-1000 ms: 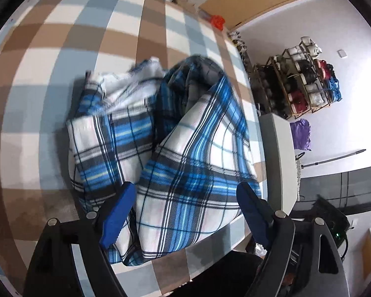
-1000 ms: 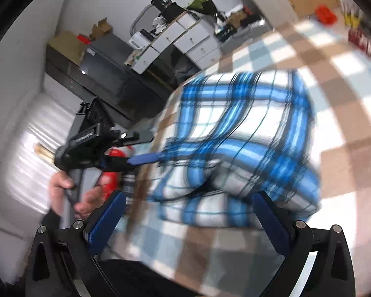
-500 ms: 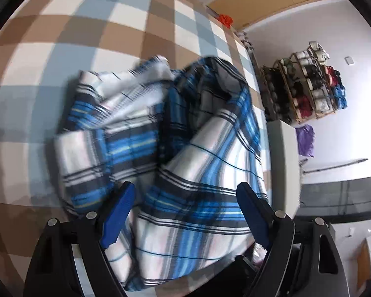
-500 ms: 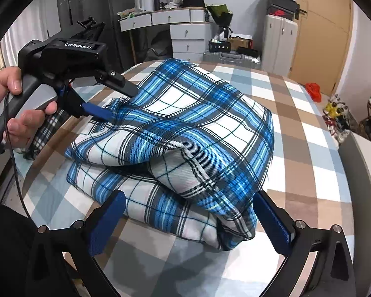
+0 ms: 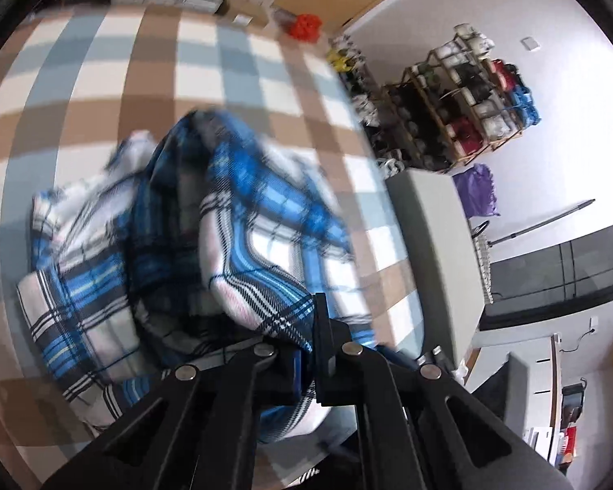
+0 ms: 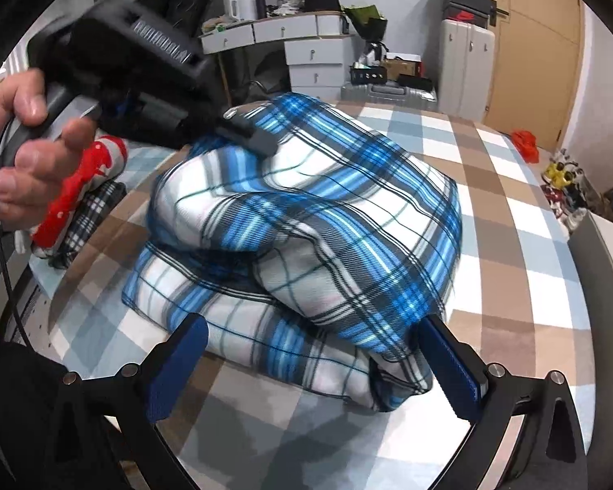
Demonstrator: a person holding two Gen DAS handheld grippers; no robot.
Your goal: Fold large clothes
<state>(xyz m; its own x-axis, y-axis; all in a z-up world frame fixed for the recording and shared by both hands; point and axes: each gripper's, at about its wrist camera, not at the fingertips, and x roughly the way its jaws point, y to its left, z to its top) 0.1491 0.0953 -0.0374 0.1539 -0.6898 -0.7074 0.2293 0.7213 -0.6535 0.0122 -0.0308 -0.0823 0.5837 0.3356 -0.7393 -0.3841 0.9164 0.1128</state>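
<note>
— Two tools on one garment. The left tool [image 5: 306, 351] is clamped on a fold of the blue plaid shirt [image 6: 306, 224], lifting it off the heap.

— And the other one?

— The right tool [image 6: 318, 363] stands wide, gripping nothing. It hovers low at the near edge of the bundle, and the cloth sits in the gap between its blue fingers [image 6: 449, 363].

— Where does the shirt lie?

— In the middle of the checked bedspread [image 6: 523, 269], bunched in thick layers. The heap's long line runs across in front of the right tool, roughly side to side, with the pinched fold raised on the far left side.

— So which one is nearer the free corner?

— The right, I'd say. The loose lower corner lies just beside its right-hand finger, while the left hand [image 6: 32, 163] is busy up high.

— What's the cloth like?

— Soft woven stuff, limp, puffy where it doubles over. It sags between grip points, so I'd guess one pinch won't keep an edge straight.

— Anything else about?

— A red and white cloth [image 6: 86, 179] on a small black-checked one, off to the left, apart from the shirt.
</note>
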